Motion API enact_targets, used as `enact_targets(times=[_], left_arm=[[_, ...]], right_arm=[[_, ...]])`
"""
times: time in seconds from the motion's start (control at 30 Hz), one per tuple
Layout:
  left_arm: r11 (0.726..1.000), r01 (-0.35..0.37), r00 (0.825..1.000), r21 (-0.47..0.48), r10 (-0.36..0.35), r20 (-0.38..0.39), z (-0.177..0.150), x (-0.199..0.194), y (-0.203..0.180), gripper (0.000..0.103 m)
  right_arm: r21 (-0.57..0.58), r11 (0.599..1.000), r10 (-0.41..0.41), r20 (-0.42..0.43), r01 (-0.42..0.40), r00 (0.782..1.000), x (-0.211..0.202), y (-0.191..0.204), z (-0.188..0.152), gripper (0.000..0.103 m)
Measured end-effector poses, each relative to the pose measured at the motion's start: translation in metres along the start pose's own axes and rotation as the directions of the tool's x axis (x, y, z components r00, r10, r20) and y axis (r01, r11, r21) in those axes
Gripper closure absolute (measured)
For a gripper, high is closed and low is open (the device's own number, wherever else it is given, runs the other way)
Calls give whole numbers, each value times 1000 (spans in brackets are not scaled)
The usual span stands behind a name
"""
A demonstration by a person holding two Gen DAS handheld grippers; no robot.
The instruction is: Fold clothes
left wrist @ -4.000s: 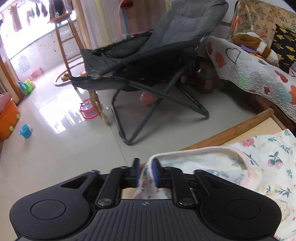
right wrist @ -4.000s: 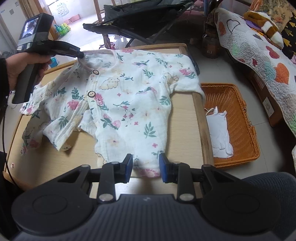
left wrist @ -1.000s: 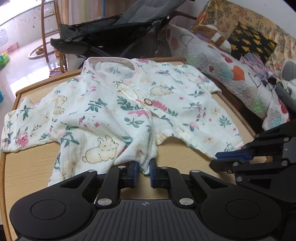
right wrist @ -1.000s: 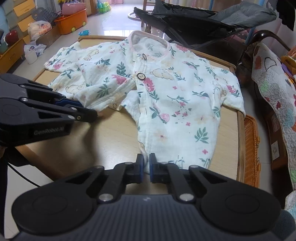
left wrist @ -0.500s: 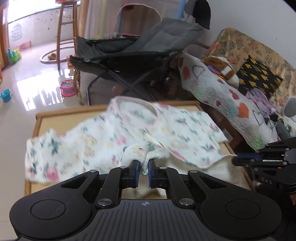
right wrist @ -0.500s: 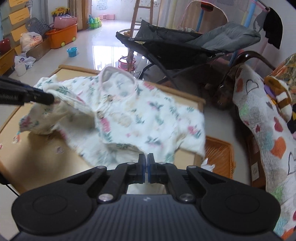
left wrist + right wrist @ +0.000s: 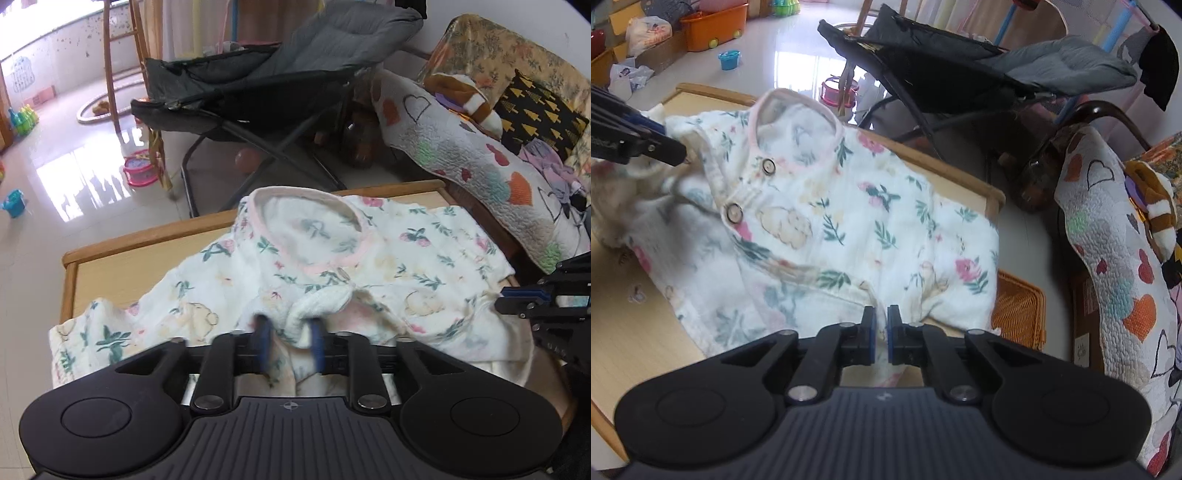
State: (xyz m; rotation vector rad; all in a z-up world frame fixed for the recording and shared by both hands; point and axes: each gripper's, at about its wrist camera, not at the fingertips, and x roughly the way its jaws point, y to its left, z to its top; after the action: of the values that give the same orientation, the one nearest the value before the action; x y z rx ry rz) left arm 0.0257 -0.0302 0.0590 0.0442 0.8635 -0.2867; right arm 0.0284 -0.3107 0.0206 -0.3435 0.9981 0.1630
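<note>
Left gripper [image 7: 289, 341] jaws just opened around floral baby romper [image 7: 369, 258]; right gripper [image 7: 881, 334] clamped on hem
Hem should be laid flat before release

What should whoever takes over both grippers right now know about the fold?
Left gripper: jaws have just been opening, a bunched hem between them but no longer pinched.
Right gripper: nearly shut on a thin edge of the baby top.
The top lies on the wooden table, collar at the far side, its lower part carried up toward the chest. A wicker basket sits beside the table.
Done: bottom brought up.
Left: release the right side, smooth it, fold in the sleeves.
</note>
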Motion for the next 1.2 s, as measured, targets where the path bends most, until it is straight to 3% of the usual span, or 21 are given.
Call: enact_targets(times=[0.03, 0.1, 0.5, 0.67, 0.8, 0.93, 1.07, 1.2], left_arm=[[1000, 5, 1000, -10, -5, 18, -2, -2, 2, 43], [1000, 6, 999, -25, -5, 32, -2, -6, 6, 39], [987, 11, 999, -159, -2, 54, 6, -28, 33, 39], [984, 79, 995, -161, -67, 78, 1, -45, 29, 39], [983, 145, 986, -112, -133, 102, -11, -61, 22, 39], [984, 180, 979, -3, -179, 98, -28, -78, 17, 39], [980, 175, 980, 90, -182, 80, -45, -94, 17, 39], [986, 151, 984, 72, -157, 81, -56, -104, 27, 39]], right_arm=[[8, 1000, -1, -2, 1, 1000, 0, -2, -1, 96], [27, 1000, -6, -4, 6, 1000, 0, -6, 0, 96], [128, 992, -23, 71, 13, 997, -30, -38, 14, 91], [96, 995, 16, 107, -26, 994, -39, -31, 16, 90], [8, 998, 61, 131, -62, 990, -51, -15, 17, 90], [-71, 993, 103, 155, -93, 983, -66, -3, 17, 83], [-107, 989, 116, 185, -98, 976, -79, 2, 18, 75], [-116, 989, 112, 200, -90, 973, -86, 4, 16, 67]])
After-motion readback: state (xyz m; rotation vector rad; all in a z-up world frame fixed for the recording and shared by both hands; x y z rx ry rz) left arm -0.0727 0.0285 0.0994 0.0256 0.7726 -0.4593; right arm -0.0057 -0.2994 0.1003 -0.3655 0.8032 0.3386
